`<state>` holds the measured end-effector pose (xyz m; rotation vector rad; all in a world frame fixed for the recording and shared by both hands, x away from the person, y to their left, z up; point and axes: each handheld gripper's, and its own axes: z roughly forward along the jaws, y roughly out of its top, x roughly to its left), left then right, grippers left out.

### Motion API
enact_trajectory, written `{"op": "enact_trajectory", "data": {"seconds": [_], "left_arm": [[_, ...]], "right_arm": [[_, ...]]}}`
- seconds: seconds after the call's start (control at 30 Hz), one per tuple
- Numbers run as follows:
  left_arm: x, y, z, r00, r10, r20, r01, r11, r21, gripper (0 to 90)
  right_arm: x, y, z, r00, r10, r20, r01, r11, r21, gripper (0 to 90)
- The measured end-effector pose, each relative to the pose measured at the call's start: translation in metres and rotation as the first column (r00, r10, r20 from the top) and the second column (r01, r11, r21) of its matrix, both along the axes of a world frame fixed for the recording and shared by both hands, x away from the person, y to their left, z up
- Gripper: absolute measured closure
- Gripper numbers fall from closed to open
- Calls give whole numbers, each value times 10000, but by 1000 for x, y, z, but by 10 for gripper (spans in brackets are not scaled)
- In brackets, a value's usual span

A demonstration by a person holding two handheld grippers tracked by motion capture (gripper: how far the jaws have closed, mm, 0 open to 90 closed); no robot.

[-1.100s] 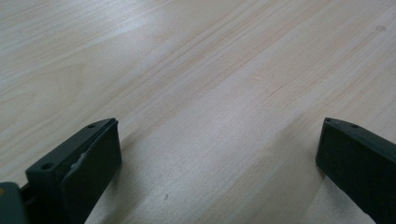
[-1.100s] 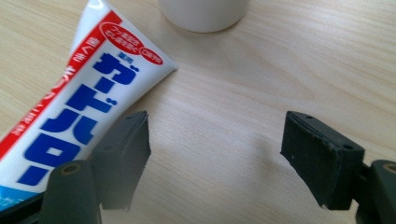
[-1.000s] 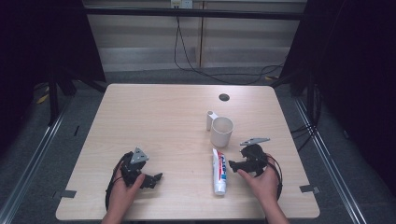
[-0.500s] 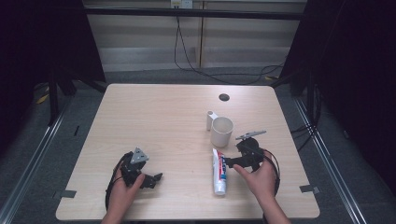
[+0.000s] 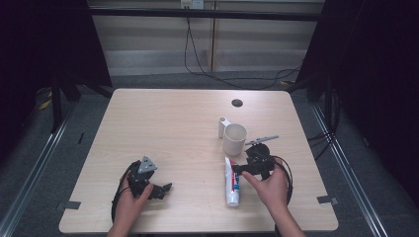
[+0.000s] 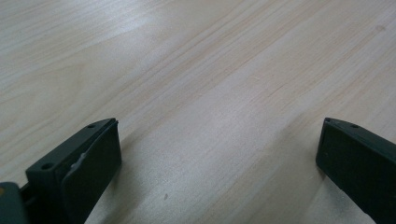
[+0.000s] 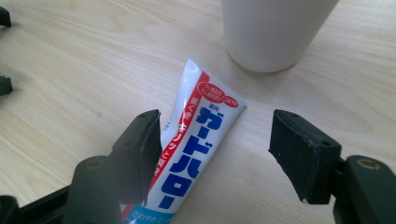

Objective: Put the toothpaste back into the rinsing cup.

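Lying flat on the light wooden table, a white toothpaste tube with blue and red lettering rests near the front edge, its crimped flat end toward a white mug and its cap end toward the person. The mug stands upright just beyond the tube, close to it but apart, with a small white cylinder right behind it. A dark round hole sits farther back in the tabletop.

The right gripper is held low over the tube's upper part by the right hand. In the right gripper view its jaws stand spread wide on either side of the tube; one jaw is just beside the tube's edge, and I cannot tell whether it touches, while the other stands clear, with nothing clamped. The mug rises just ahead.

The left gripper rests on the table at the front left, well apart from the tube, held by the left hand. In the left gripper view its jaws are spread wide over bare wood, grasping nothing.
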<state>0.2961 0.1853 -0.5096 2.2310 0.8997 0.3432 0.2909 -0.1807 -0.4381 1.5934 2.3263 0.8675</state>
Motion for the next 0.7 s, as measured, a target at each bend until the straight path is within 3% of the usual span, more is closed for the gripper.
{"op": "enact_trajectory", "data": {"seconds": [0.7], "left_arm": [[0,0,0,10000,7,9,-7,10000,-2,0]], "right_arm": [[3,15,-11,9999,11,-112,-8,9997,234,379]]}}
